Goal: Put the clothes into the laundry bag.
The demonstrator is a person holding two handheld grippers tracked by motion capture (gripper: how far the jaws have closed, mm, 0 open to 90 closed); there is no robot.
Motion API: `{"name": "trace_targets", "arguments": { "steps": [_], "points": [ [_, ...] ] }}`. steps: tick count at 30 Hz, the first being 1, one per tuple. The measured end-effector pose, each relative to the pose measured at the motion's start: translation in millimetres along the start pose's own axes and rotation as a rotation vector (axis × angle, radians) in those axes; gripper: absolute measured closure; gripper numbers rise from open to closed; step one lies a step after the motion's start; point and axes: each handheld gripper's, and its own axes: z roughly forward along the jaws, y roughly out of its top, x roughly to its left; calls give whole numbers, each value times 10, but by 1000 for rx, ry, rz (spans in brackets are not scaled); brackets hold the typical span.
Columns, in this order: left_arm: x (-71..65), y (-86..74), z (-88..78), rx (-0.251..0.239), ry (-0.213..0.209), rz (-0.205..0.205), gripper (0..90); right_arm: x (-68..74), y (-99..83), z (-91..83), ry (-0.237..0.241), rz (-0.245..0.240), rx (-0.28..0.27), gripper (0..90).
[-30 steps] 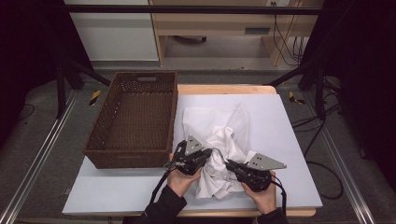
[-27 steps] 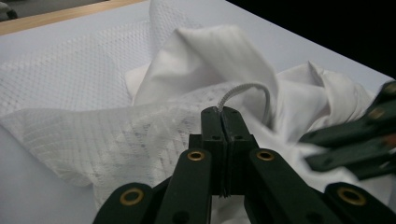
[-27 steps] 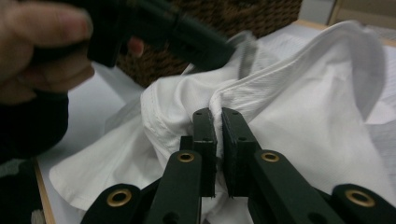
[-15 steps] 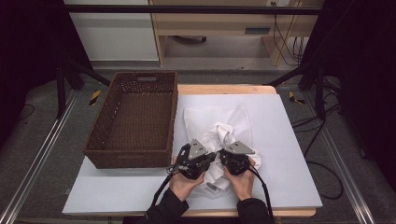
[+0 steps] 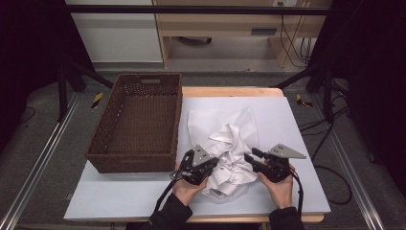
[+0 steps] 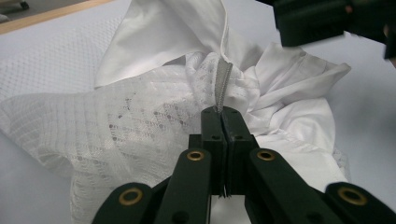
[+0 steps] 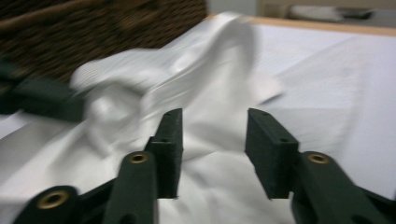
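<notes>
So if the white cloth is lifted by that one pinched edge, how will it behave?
Probably floppy: the white cloth lies crumpled in soft folds, so it should hang and unfold under the left hand-held gripper, which pinches a thin grey strip of it. It looks thin and partly mesh, so likely light. It may drag across the table rather than lift clear.

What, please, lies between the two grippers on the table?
In the high view, the crumpled white garment lies between the left gripper and the right gripper.
</notes>
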Motion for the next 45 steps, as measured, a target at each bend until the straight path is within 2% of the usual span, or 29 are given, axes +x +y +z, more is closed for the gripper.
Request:
{"name": "trace_targets", "arguments": {
  "steps": [1, 3, 5, 7, 8, 10, 11, 13, 14, 16, 19, 22, 24, 26, 29, 30, 32, 36, 38, 40, 42, 45],
  "points": [
    [-9, 0, 4, 1, 3, 5, 889, -49, 25, 27, -15, 18, -13, 477],
    [-15, 0, 3, 2, 7, 11, 890, -111, 70, 130, -32, 31, -9, 428],
    [-10, 1, -2, 0, 4, 9, 890, -122, 113, 298, -17, 40, 20, 409],
    [-6, 2, -2, 3, 3, 5, 890, -98, 141, 473, 11, 44, 49, 430],
    [-4, 1, -1, 0, 3, 5, 890, -87, 147, 524, 14, 35, 67, 477],
    [0, 2, 0, 0, 3, 5, 891, -47, 153, 605, 25, 14, 108, 681],
    [3, 4, 2, 1, 4, 5, 891, -32, 152, 600, 28, 2, 109, 795],
    [15, 7, 12, 8, 0, 2, 891, 10, 158, 521, 22, -40, 103, 880],
    [20, 9, 17, 10, -1, -1, 891, 32, 166, 458, 6, -67, 91, 884],
    [26, 17, 30, 6, -5, -13, 892, 55, 180, 312, 5, -78, 56, 893],
    [18, 36, 39, 2, 4, -16, 892, 77, 189, 116, 29, -85, 21, 899],
    [34, 70, 38, 1, 9, -30, 892, 166, 154, -61, 96, -104, -21, 898],
    [49, 95, 32, -1, 7, -48, 892, 274, 75, -131, 164, -124, -33, 898],
    [58, 131, 17, -5, 4, -60, 893, 409, -39, -109, 219, -152, -9, 897],
    [46, 194, -21, -19, -3, -64, 892, 606, -182, 70, 253, -189, 61, 898],
    [32, 221, -41, -29, -8, -63, 893, 649, -204, 150, 243, -205, 81, 898],
    [7, 258, -75, -40, -15, -58, 893, 698, -219, 308, 224, -202, 105, 899],
    [-43, 285, -124, -45, -20, -38, 893, 695, -227, 631, 86, -177, 114, 897],
    [-31, 243, -116, -37, -16, -39, 893, 668, -229, 751, 50, -153, 108, 897],
    [14, 182, -99, -32, -20, -58, 893, 648, -217, 770, 57, -131, 104, 890],
    [55, 125, -82, -24, -22, -71, 893, 621, -225, 726, 92, -110, 98, 846],
    [81, 58, -50, -13, -26, -75, 893, 564, -214, 516, 158, -80, 84, 768]
  ]
}}
